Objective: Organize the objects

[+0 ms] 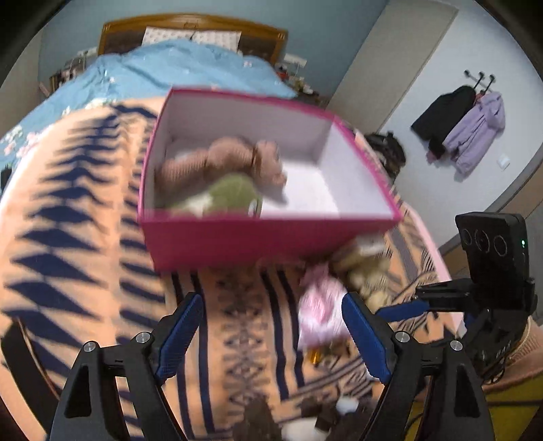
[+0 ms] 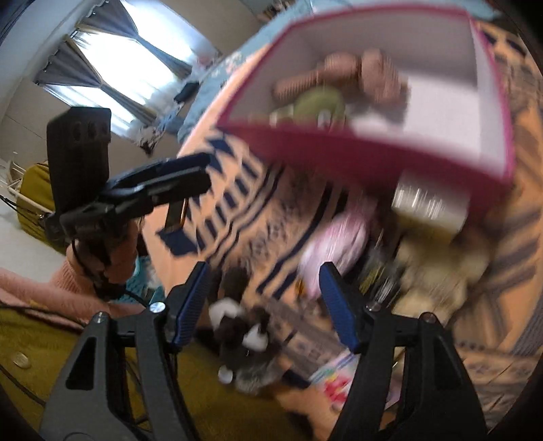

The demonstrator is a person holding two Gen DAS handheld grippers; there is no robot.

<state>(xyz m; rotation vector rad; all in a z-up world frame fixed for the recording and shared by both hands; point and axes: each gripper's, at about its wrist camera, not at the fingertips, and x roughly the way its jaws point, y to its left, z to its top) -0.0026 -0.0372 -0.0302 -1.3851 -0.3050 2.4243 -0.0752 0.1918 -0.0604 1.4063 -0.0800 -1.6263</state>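
Hovering with both left gripper and right gripper fingers apart, empty. Targeting pink toy lying just in front of pink box on the bed; best approaching slowly, straddling its middle.

A bed with a carved wooden headboard stands against a pale blue wall, covered by a light blue floral quilt and an orange blanket with navy zigzags. Black and lilac coats hang on wall hooks. Daylight pours through a window with grey tied curtains.
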